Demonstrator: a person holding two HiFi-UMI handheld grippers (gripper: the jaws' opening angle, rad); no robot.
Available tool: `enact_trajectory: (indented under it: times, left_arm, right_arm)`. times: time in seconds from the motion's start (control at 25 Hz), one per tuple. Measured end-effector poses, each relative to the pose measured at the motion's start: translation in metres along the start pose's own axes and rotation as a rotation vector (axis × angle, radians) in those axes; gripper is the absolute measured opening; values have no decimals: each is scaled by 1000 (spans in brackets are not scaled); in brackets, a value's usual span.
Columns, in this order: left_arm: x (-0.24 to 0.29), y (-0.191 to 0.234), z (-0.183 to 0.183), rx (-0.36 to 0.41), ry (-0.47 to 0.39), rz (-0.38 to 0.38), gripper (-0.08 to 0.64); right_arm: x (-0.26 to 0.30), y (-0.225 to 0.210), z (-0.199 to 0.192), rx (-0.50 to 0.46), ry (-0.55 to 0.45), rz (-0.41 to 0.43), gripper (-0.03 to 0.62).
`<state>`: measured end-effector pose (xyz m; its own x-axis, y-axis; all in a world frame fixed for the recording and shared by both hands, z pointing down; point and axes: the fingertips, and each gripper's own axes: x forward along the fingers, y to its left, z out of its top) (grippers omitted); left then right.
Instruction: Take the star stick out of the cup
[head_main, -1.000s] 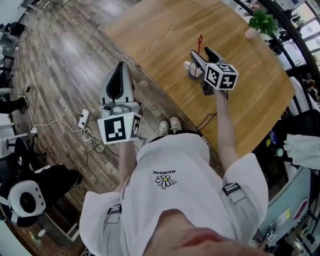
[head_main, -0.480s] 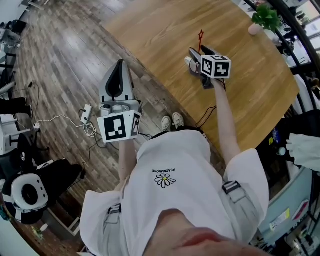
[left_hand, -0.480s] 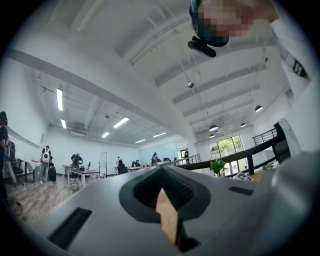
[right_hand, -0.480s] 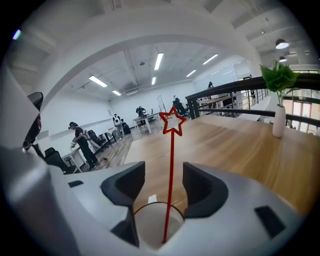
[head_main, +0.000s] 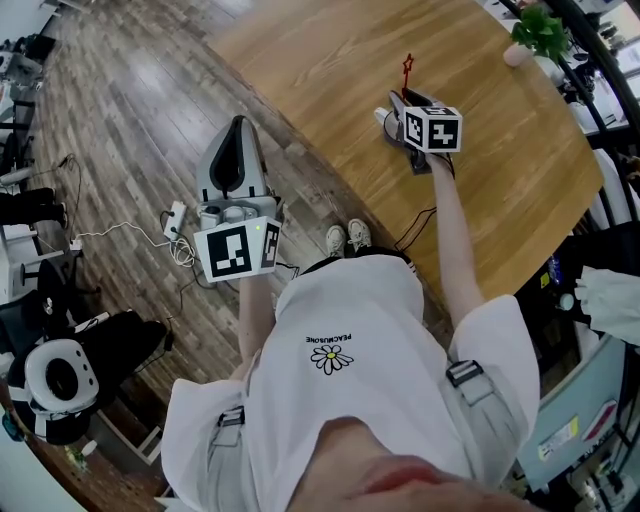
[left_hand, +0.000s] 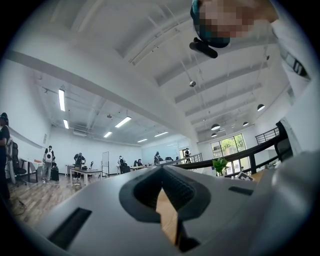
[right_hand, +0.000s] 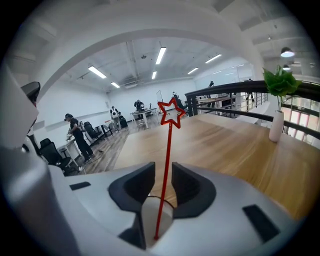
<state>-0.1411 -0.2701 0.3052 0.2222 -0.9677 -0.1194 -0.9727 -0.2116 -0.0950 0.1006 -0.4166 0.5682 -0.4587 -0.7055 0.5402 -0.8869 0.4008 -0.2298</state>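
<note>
A thin red star stick (head_main: 407, 68) stands in a small white cup (head_main: 384, 117) on the wooden table (head_main: 320, 50). My right gripper (head_main: 401, 101) hangs over the cup with its jaws on either side of the stick. In the right gripper view the stick (right_hand: 165, 165) rises through the narrow gap of the right gripper (right_hand: 163, 172), out of the cup (right_hand: 150, 220). The jaws are closing and a sliver of space shows on both sides of the stick. My left gripper (head_main: 238, 128) is held off the table over the floor, jaws together and empty, as the left gripper (left_hand: 162, 172) view confirms.
A potted plant (head_main: 535, 25) in a pale vase (right_hand: 276, 125) stands at the table's far right edge. Cables and a power strip (head_main: 172, 225) lie on the wood floor left of the person. Desks and people fill the background of the room.
The right gripper's jaws have narrowed from wide open to close around the star stick. The left gripper has stayed where it was.
</note>
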Motion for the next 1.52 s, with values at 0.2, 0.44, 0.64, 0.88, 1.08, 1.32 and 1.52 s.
enact_trajectory:
  times: [0.2, 0.44, 0.64, 0.88, 1.08, 1.32, 1.52]
  left_arm:
    - [0, 0, -1, -6, -2, 0, 15]
    - [1, -1, -2, -18, -1, -1, 15]
    - [2, -3, -2, -14, 0, -1, 15]
    - [0, -2, -5, -17, 6, 4, 15]
    - [-2, -1, -4, -23, 0, 1, 15]
    - [-2, -1, -3, -29, -3, 4, 15]
    - [1, -3, -1, -24, -2, -4, 15]
  right_arm:
    - [-4, -5, -1, -22, 2, -32, 29]
    - [-6, -8, 1, 16, -4, -21, 28]
    - [-5, -8, 1, 11, -6, -8, 28]
    - [-9, -7, 2, 14, -16, -5, 25]
    - [-18, -2, 19, 9, -78, -8, 25]
    - [-49, 15, 57, -60, -197, -12, 25]
    - [-93, 44, 106, -134, -377, -30, 25]
